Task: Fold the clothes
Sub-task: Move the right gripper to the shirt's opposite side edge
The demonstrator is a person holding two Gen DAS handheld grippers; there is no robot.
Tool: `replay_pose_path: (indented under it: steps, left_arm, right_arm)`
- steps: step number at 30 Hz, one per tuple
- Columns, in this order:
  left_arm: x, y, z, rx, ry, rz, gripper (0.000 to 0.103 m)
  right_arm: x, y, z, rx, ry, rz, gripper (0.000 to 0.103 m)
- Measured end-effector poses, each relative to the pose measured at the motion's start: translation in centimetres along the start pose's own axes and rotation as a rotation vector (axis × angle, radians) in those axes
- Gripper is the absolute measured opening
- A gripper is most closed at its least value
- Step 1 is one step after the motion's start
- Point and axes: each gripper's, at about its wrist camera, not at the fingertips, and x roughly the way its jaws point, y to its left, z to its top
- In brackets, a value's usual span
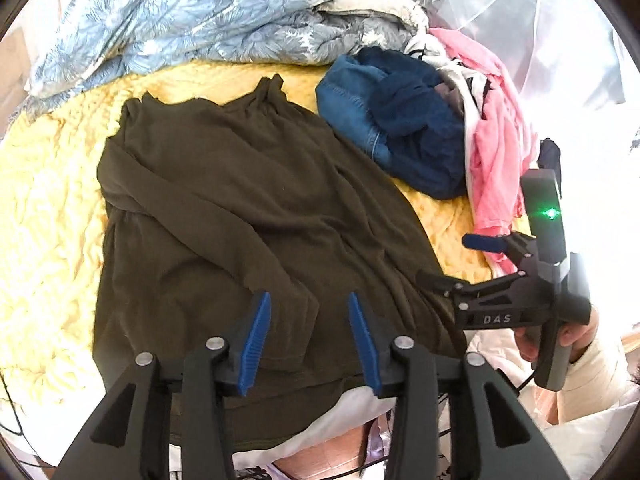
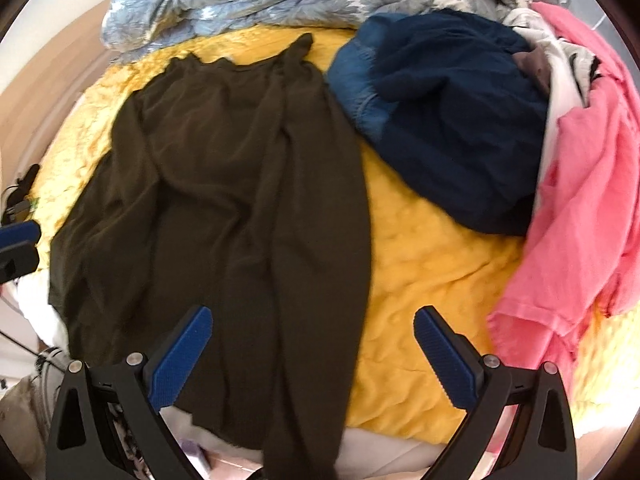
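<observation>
Olive-brown garment lies spread out on the yellow blanket that covers the bed, its narrow end toward the far side and its wide hem hanging over the near edge. One sleeve is folded across the body, and the cloth is creased in long folds. In the right wrist view the same garment runs from the far side down between the two tools.

Left tool hovers over the near hem with its blue pads apart and nothing between them; the cloth lies below, not pinched. Right tool stands wide apart, one pad over the garment's right edge and the other over bare blanket, gripping nothing. From the left wrist view it shows at the right, held by a hand in a pale sleeve.

Beside the garment, to its right, sits a heap of clothes: a navy piece over denim, then a pink garment. A blue patterned quilt is bunched along the far side.
</observation>
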Motion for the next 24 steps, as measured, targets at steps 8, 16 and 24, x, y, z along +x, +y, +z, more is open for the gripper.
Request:
replay_pose_path:
  steps: [8, 16, 24]
  left_arm:
    - [-1.8, 0.0, -0.3, 0.004, -0.05, 0.064, 0.047]
    - [-2.6, -0.1, -0.1, -0.017, -0.085, 0.042, 0.049]
    - [-2.2, 0.3, -0.2, -0.031, -0.071, 0.055, 0.049]
  right_arm:
    - [0.5, -0.9, -0.3, 0.021, 0.009, 0.115, 0.103]
    - [2.2, -2.7, -0.4, 0.042, 0.045, 0.082, 0.103]
    - [4.8, -3.3, -0.5, 0.075, 0.105, 0.137, 0.103]
